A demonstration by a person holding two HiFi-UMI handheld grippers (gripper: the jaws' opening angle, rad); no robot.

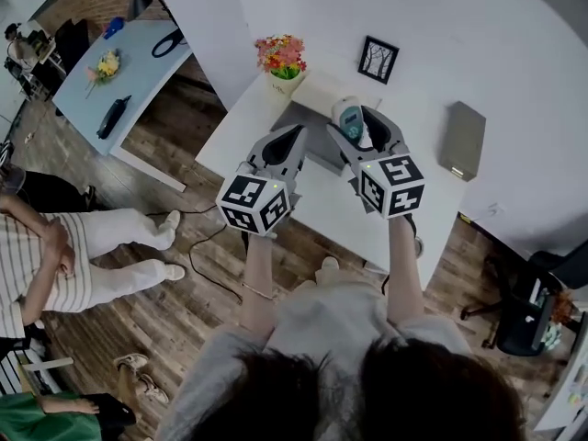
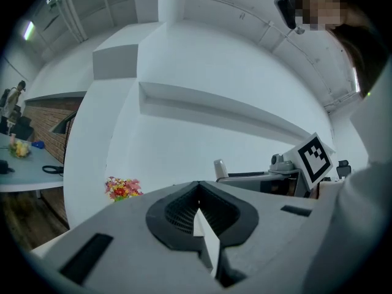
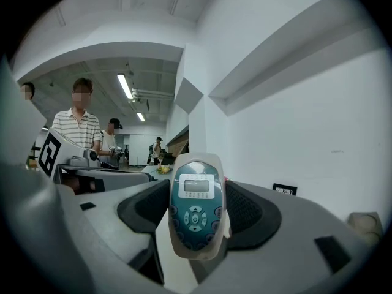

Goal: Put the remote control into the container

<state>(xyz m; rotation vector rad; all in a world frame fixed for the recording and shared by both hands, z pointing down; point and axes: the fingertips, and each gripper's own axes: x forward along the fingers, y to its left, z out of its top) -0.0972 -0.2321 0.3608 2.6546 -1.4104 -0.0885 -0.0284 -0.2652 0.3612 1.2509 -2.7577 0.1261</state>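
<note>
The remote control is teal and white with a small screen and round buttons. My right gripper is shut on it, and it stands upright between the jaws with its buttons facing the camera in the right gripper view. It hangs above the grey-lined container with a cream rim on the white table. My left gripper is beside it on the left, shut with nothing in it; in the left gripper view its jaws meet at the tip.
A pot of flowers and a small picture frame stand at the table's far edge. A grey box lies at the right. People sit to the left, beyond a second table.
</note>
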